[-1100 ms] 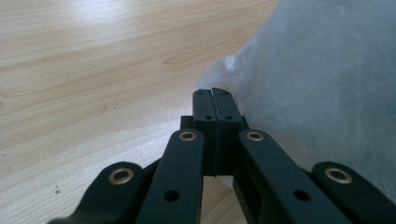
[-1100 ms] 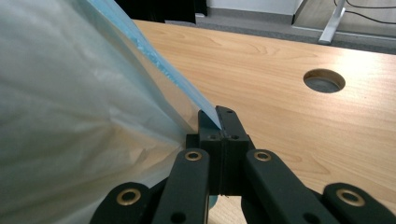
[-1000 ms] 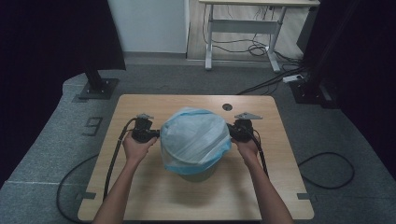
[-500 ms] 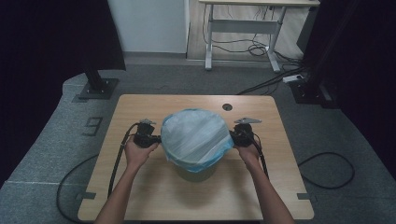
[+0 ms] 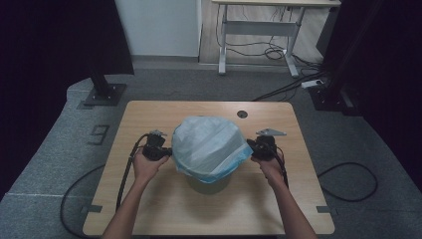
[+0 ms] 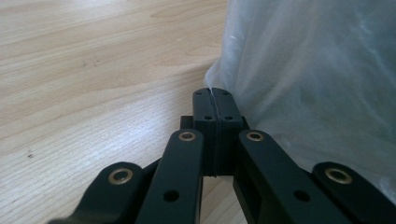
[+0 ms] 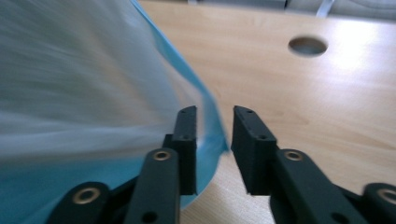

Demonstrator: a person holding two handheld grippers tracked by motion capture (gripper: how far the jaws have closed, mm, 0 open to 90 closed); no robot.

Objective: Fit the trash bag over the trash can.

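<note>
High view: plastic bag (image 5: 209, 147) draped over a bin (image 5: 209, 183) at table (image 5: 164, 209) centre. Left gripper (image 6: 215, 100) at its 9 o'clock, jaws pressed together, pinching the bag's edge. Right gripper (image 7: 214, 140) at 3 o'clock, jaws just opening, blue hem (image 7: 212, 116) loose between them. Risk: with one side freed, the left pull could drag the bag off or tip the bin.

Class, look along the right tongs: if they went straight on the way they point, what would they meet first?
Most likely the thin, translucent blue-edged plastic bag: its blue hem already hangs between the parted right tongs, which have just been opening. Past it lies bare light wooden table, though depth is unclear.
</note>
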